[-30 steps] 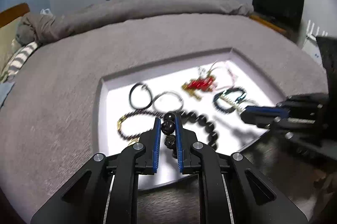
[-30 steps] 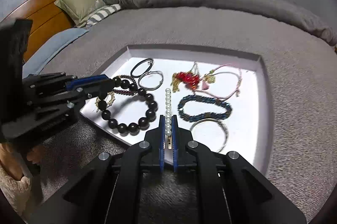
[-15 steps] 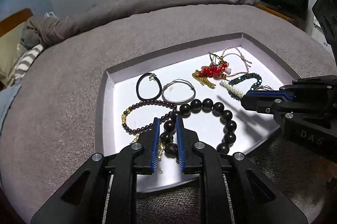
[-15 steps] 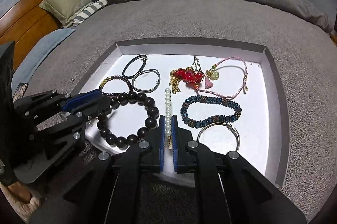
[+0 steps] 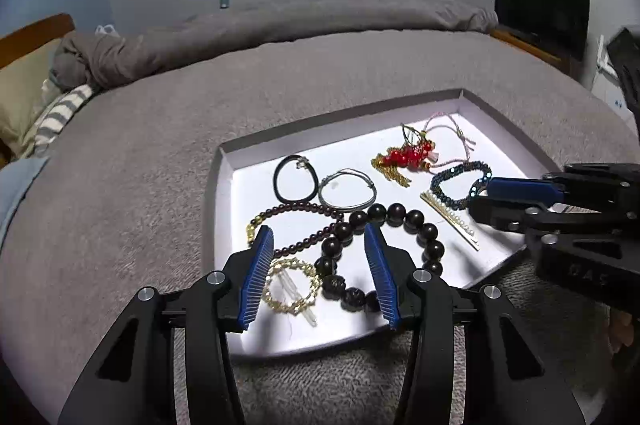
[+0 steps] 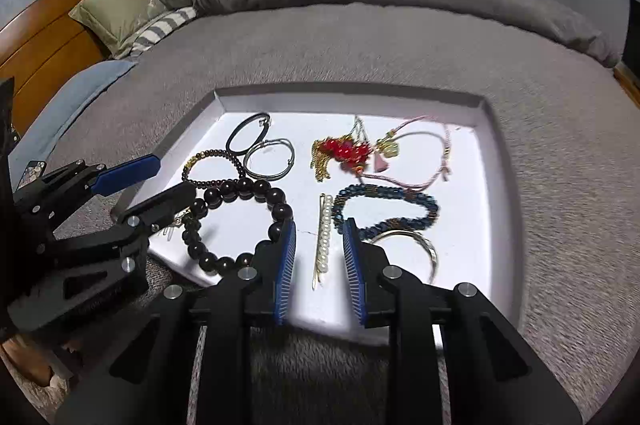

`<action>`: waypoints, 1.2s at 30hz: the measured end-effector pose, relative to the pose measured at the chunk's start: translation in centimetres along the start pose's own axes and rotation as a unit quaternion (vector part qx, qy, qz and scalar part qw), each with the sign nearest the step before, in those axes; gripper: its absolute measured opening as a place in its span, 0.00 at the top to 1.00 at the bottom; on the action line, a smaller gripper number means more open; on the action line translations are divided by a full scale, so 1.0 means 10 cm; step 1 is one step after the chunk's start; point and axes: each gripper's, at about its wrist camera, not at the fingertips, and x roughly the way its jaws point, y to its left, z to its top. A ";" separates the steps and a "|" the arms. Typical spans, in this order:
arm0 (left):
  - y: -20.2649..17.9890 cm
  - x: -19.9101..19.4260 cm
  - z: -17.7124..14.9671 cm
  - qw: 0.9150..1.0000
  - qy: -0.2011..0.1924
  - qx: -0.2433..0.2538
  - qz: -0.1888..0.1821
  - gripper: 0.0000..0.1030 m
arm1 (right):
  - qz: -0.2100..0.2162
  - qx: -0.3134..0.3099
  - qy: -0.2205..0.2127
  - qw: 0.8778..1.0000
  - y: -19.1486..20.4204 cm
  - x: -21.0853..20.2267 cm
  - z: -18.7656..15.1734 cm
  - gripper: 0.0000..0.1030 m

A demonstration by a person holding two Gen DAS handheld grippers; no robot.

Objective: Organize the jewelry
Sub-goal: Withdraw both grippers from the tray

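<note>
**Jewelry laid out in tray, both grippers empty**

Tray (image 6: 494, 161) sits on the grey bed (image 6: 360, 45), its white floor carrying every piece of jewelry in view. Nothing lies on the bedcover outside it, as far as both views show.

Left gripper (image 5: 319, 241): fingers spread, holding nothing. It hovers over the near left part of the tray, with the big dark bead bracelet (image 5: 394, 215) between and just beyond its blue pads (image 5: 259, 277). A gold chain bracelet (image 5: 290, 287) lies just beside that, near the left pad.

Right gripper (image 6: 319, 237): fingers spread, holding nothing. The pearl hair clip (image 6: 325, 235) lies flat on the tray floor between its pads, not touched by either one.

Layout, from the right wrist view:
- Black band (image 6: 247, 133), silver bangle (image 6: 269, 159) and small dark-red bead bracelet (image 6: 214, 167) at the far left, slightly overlapping.
- Red bead piece with gold tassels (image 6: 342, 153) and pink cord bracelet (image 6: 424, 161) at the far middle, touching and partly tangled.
- Blue bead bracelet (image 6: 386, 209) near right, with a metal bangle (image 6: 416, 245) just in front and overlapping it.

Judgement: most pieces lie as open loops in rough rows, so the sorting looks well along. Left to do, probably: separate the red and pink pieces and clear the overlaps. Whether a further container is meant, cannot tell.
</note>
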 end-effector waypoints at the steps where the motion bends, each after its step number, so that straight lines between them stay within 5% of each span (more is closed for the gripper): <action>1: 0.01 -0.06 -0.02 1.000 -0.004 -0.005 -0.002 0.47 | -0.002 0.001 -0.004 1.000 0.00 -0.05 -0.01 0.68; 3: -0.01 -0.14 -0.04 1.000 -0.010 -0.006 -0.001 0.38 | -0.008 0.000 -0.015 1.000 0.00 -0.18 -0.05 0.54; 6: -0.07 -0.31 -0.14 1.000 -0.020 0.004 0.008 0.33 | -0.024 -0.003 -0.032 0.999 0.01 -0.38 -0.14 0.51; 17: -0.21 -0.56 -0.50 0.999 -0.015 -0.020 0.039 0.15 | -0.054 0.034 -0.066 0.996 -0.10 -0.74 -0.48 0.15; 24: -0.24 -0.57 -0.61 0.998 -0.014 -0.030 0.061 0.11 | -0.082 0.042 -0.083 0.992 -0.10 -0.78 -0.63 0.06; 36: -0.25 -0.41 -0.66 0.997 -0.004 -0.017 0.077 0.10 | -0.097 0.051 -0.086 0.990 -0.17 -0.72 -0.68 0.05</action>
